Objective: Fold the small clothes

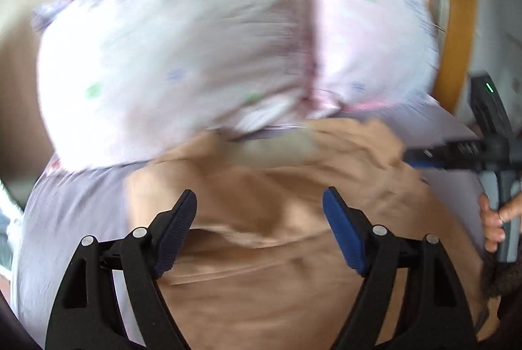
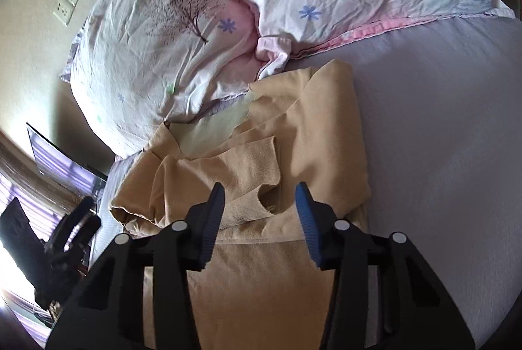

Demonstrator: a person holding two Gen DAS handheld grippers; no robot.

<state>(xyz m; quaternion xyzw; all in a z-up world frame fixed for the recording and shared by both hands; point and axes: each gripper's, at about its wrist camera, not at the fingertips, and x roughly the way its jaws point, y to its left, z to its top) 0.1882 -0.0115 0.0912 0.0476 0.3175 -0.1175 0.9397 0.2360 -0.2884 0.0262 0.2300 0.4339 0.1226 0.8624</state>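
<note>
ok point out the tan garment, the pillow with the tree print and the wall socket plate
tan garment point(image 2: 248, 167): right wrist view, on the folded flap ahead of the fingers
tree-print pillow point(image 2: 153, 33): right wrist view, on its face left of the tree
wall socket plate point(image 2: 64, 11): right wrist view, on the plate's lower part

The tan garment is showing soft, matt knit cloth — the pillowcases crinkled printed cotton, the gripper fingers ribbed blue plastic, the bedsheet smooth.
</note>
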